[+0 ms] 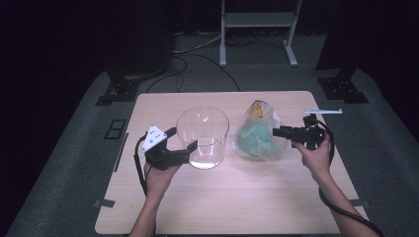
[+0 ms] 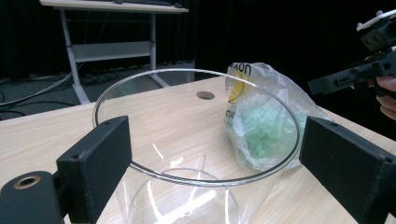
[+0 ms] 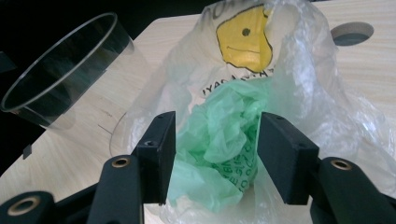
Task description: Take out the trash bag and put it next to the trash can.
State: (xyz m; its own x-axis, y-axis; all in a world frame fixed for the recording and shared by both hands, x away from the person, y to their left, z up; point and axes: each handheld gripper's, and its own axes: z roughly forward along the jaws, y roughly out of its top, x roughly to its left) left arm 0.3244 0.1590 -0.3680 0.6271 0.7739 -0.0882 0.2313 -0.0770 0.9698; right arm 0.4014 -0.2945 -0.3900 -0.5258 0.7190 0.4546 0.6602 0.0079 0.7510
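High view. We see a pale wooden table [image 1: 227,197] at the centre of the frame, standing on grey carpet [image 1: 74,148] in a dark room. At the top centre a white metal frame stand [image 1: 257,29] rests on the floor, with black cables [image 1: 197,59] trailing to its left; dark stand bases sit at the upper left and upper right of the table.

On the table, left of centre, stands a clear glass bowl [image 1: 203,136], upright and open at the top. Just right of it lies a crumpled clear plastic bag [image 1: 258,134] printed with a yellow face, with green plastic [image 1: 254,138] bunched inside. The two are near each other; we cannot tell whether they touch.

The left gripper [image 1: 190,147], held in the left hand [image 1: 160,177] at the lower left of the bowl, has its jaws spread wide on either side of the bowl's near wall. In the left gripper view the bowl's rim [image 2: 196,126] runs between the two black jaws, and we see clear gaps at both, so nothing is gripped.

The right gripper [image 1: 276,131], held in the right hand [image 1: 316,155] at the right of the frame, points left at the bag. In the right gripper view its jaws stand apart with the green plastic [image 3: 219,140] between them; whether they press on it we cannot tell. A round hole [image 3: 351,33] in the tabletop shows at the upper right of that view.
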